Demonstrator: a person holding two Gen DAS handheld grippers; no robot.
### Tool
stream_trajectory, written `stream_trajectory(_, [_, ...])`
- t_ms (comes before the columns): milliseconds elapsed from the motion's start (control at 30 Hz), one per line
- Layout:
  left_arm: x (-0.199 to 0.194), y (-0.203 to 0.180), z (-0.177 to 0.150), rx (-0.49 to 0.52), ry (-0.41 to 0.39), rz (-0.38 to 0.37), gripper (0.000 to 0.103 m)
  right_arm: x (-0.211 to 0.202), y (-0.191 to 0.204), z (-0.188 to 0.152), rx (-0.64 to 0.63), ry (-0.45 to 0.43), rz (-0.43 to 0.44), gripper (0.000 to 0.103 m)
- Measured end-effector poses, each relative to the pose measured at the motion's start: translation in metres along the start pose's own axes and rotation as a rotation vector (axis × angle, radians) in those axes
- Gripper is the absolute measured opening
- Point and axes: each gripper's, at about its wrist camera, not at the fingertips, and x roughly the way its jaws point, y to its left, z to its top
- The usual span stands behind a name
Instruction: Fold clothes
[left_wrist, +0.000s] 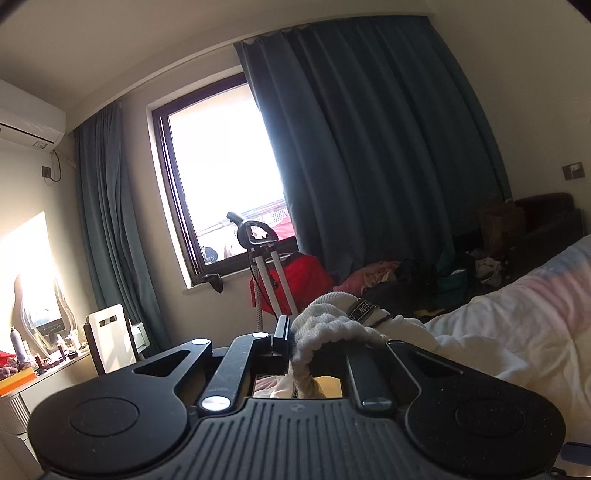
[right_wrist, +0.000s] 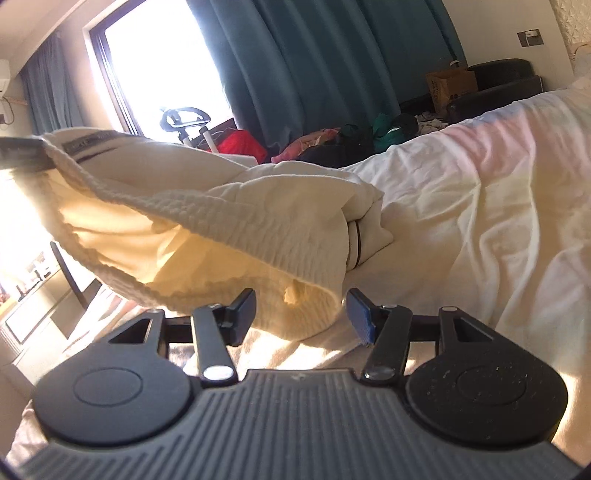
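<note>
Gripping cream garment (left_wrist: 332, 328), left hand-held gripper (left_wrist: 295, 343)

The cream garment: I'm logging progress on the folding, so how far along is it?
Early. Nothing looks folded: the cream garment is bunched. In hand: the left gripper is shut on its ribbed hem, lifting it off the bed. The right gripper is open beside the lower edge. All folds remain.

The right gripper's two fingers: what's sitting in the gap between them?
In the right wrist view, the right gripper is open, and a ribbed fold of the cream garment lies between its fingers, resting on the bed.
</note>
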Motion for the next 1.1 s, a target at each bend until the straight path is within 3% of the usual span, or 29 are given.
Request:
stream_trajectory(233, [-0.083, 0.046, -0.007, -0.056, -0.048, -0.022, 0.009, -0.011, 0.019, -0.028, -0.044, 0.154, -0.025, 0.058])
stream_trajectory(367, [-0.089, 0.078, -0.030, -0.121, -0.016, -0.003, 0.009, -0.004, 0.017, -0.043, 0.034, 0.265, 0.010, 0.058])
stream_trajectory(467, [-0.088, 0.103, -0.053, -0.183, 0.007, 0.004, 0.010, 0.007, 0.029, -0.058, -0.053, 0.328, 0.007, 0.058])
stream_trajectory(567, [-0.086, 0.129, -0.082, -0.285, 0.030, -0.033, 0.011, 0.009, 0.044, -0.066, -0.173, 0.315, -0.015, 0.057])
stream_trajectory(633, [-0.084, 0.138, -0.096, -0.344, 0.081, -0.038, 0.015, 0.010, 0.052, -0.069, -0.228, 0.304, -0.018, 0.049])
stream_trajectory(667, [-0.084, 0.142, -0.103, -0.374, 0.107, -0.040, 0.015, 0.009, 0.055, -0.070, -0.247, 0.297, -0.026, 0.038])
stream_trajectory(833, [-0.081, 0.160, -0.128, -0.485, 0.213, -0.078, 0.015, 0.003, 0.056, -0.058, -0.292, 0.280, -0.062, 0.020])
stream_trajectory(867, [-0.073, 0.165, -0.130, -0.523, 0.244, -0.116, 0.016, -0.004, 0.054, -0.051, -0.328, 0.251, -0.100, 0.014])
stream_trajectory(1000, [-0.062, 0.172, -0.151, -0.637, 0.402, -0.221, 0.018, -0.043, 0.044, -0.016, -0.348, 0.131, -0.169, 0.012])
stream_trajectory(1100, [-0.054, 0.161, -0.163, -0.621, 0.511, -0.289, 0.027, -0.086, 0.058, -0.004, -0.454, -0.031, -0.252, 0.012])
